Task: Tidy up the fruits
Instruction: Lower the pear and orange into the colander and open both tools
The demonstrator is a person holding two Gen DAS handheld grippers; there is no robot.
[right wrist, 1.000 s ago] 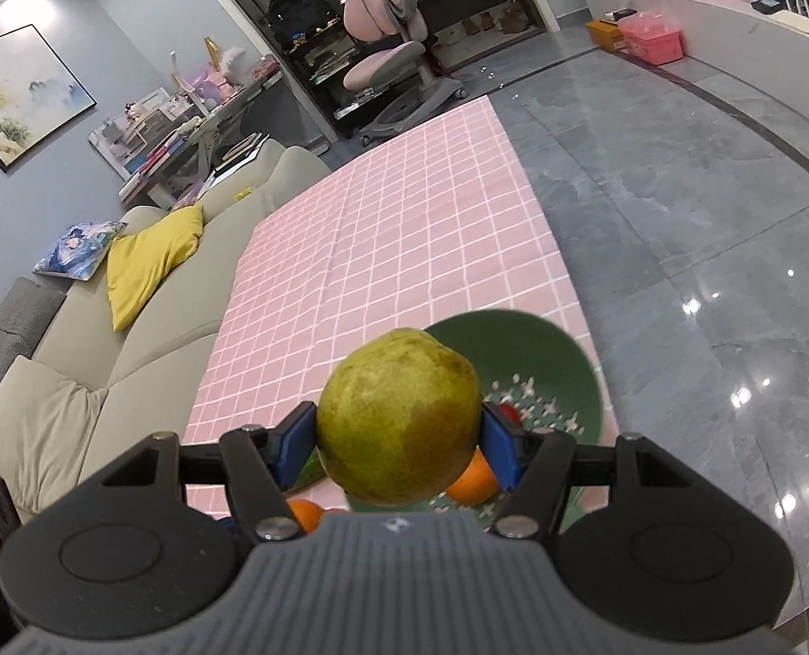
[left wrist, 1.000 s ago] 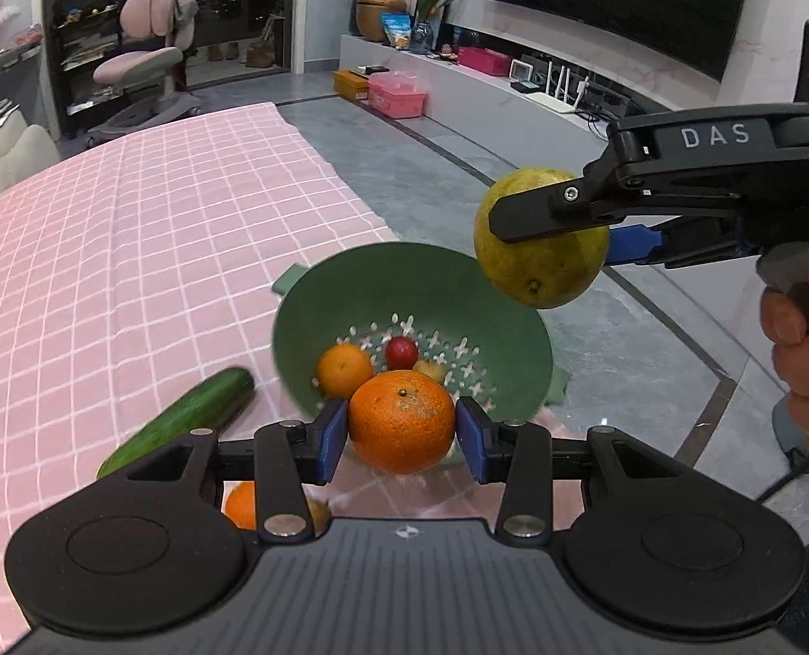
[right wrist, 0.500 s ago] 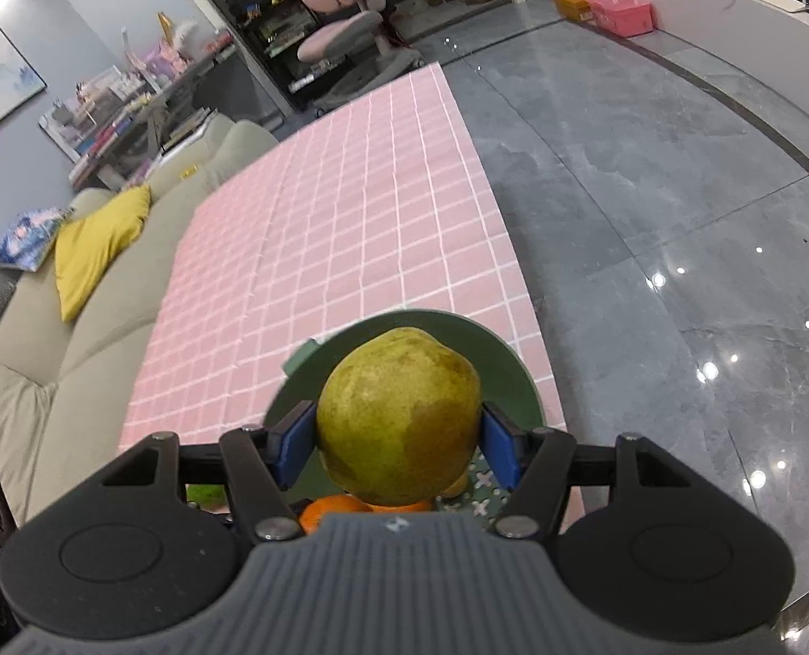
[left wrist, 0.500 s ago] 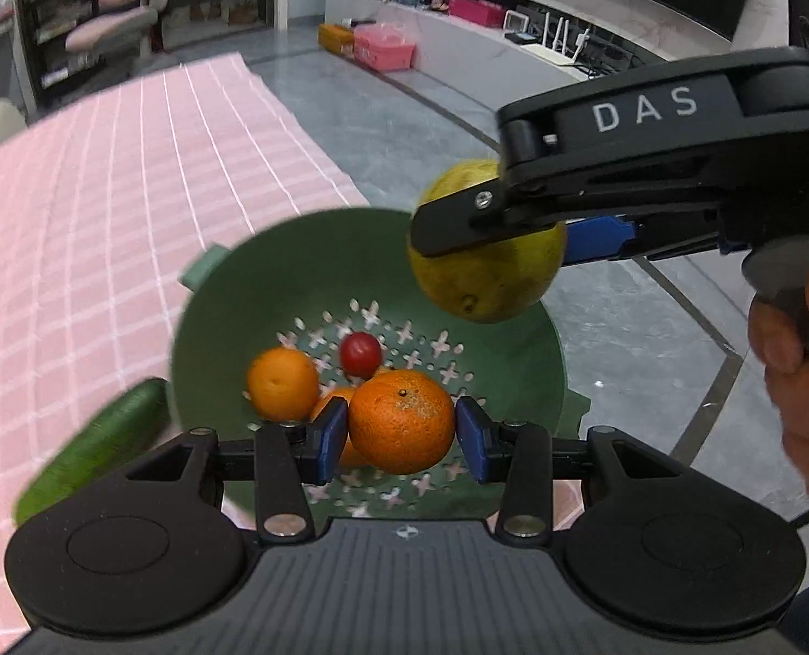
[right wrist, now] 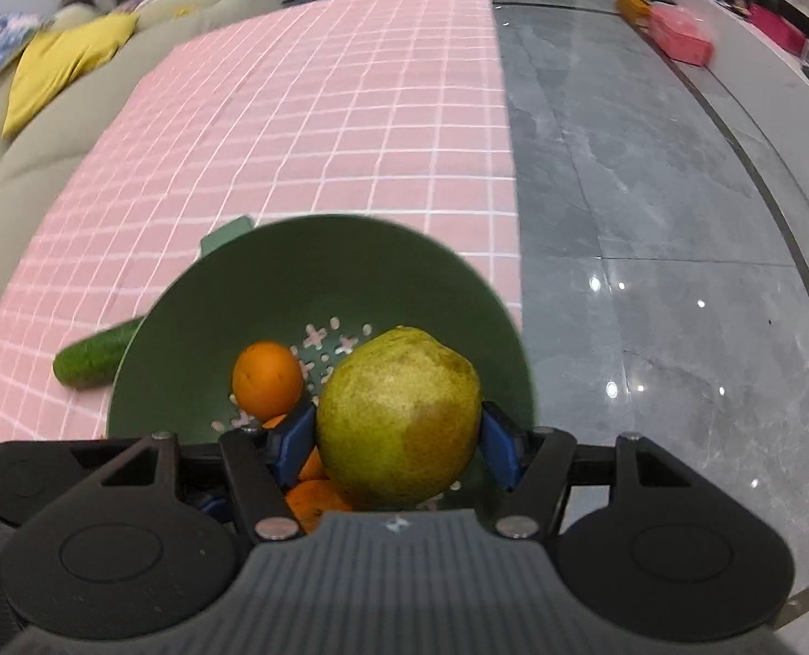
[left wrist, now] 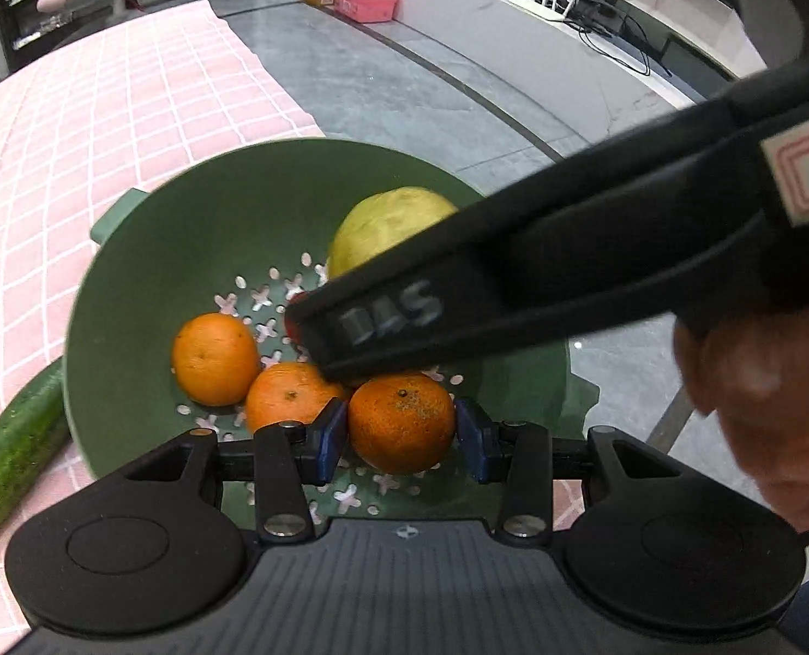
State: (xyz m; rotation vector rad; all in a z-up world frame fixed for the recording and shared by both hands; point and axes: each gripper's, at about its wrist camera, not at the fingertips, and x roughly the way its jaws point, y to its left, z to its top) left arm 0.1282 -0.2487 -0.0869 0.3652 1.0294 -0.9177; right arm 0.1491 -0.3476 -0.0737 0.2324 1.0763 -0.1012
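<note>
The left gripper (left wrist: 401,439) is clenched on an orange (left wrist: 401,420) just above the near part of the green colander (left wrist: 148,251), and the right gripper (right wrist: 399,445) grasps a yellow-green pear (right wrist: 399,415) over the colander's right side. Two more oranges (left wrist: 216,357) lie on the colander's perforated floor, left of the held one. The colander sits at the near right edge of the pink checked cloth (right wrist: 322,109), with a cucumber (left wrist: 14,447) just beside it on the left.

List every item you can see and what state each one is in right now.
Left gripper: shut on a mandarin, over the colander.
Right gripper: shut on a pear, over the colander.
Green colander: upright, two loose mandarins inside.
Cucumber: lying on the pink cloth, beside the colander.
</note>
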